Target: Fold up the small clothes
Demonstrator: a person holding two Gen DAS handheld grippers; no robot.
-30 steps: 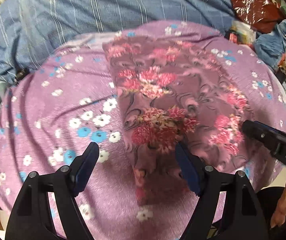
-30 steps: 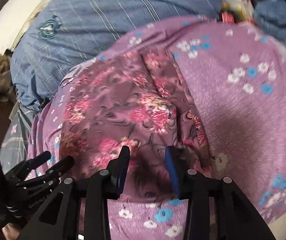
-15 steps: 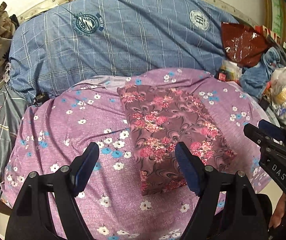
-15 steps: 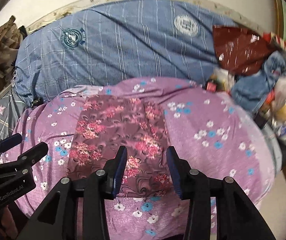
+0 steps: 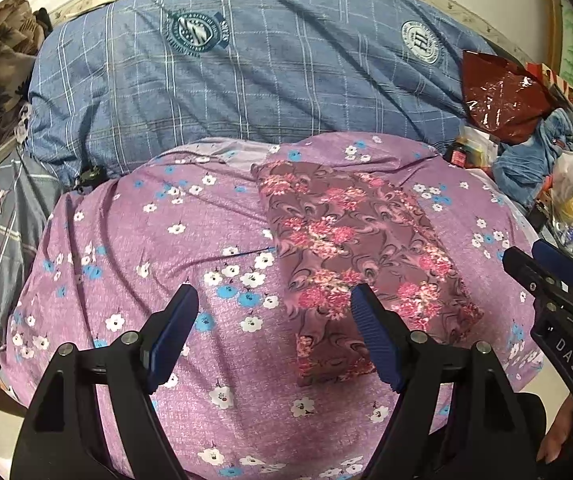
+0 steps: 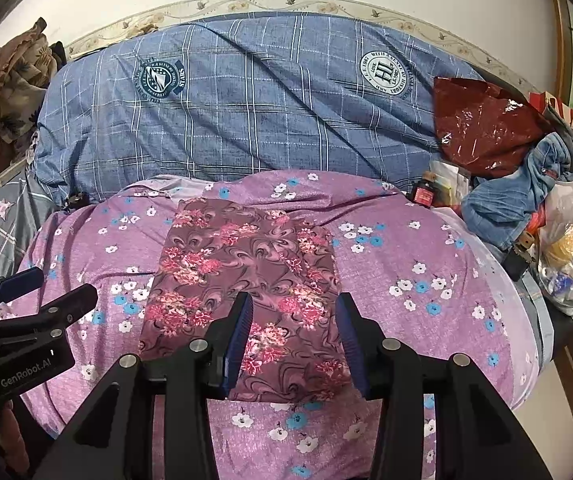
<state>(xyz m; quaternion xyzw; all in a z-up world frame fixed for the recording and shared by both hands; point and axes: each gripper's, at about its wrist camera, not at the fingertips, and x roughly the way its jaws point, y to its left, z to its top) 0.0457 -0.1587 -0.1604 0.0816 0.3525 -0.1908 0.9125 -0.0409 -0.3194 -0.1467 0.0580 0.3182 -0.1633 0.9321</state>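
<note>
A folded maroon garment with pink flowers [image 5: 358, 240] [image 6: 242, 272] lies flat as a neat rectangle on a purple flowered cloth [image 5: 146, 260] [image 6: 426, 260]. My left gripper [image 5: 275, 292] hangs open above the cloth, just left of the garment's near end, with nothing between its blue pads. My right gripper [image 6: 294, 298] hovers open over the garment's near edge, its jaws apart and clear of the fabric. Each gripper shows at the edge of the other's view: the right gripper [image 5: 526, 254], the left gripper [image 6: 62, 284].
A blue checked quilt [image 5: 246, 80] lies rolled behind the purple cloth. At the right are a dark red plastic bag [image 6: 486, 120], blue jeans [image 6: 518, 196] and a filled clear bag [image 6: 570, 240]. A brown cloth [image 6: 14, 88] is bunched at the far left.
Both grippers have risen and drawn back from the garment, so the whole bed now shows. The right gripper's jaws have widened. The garment stays folded and flat.
</note>
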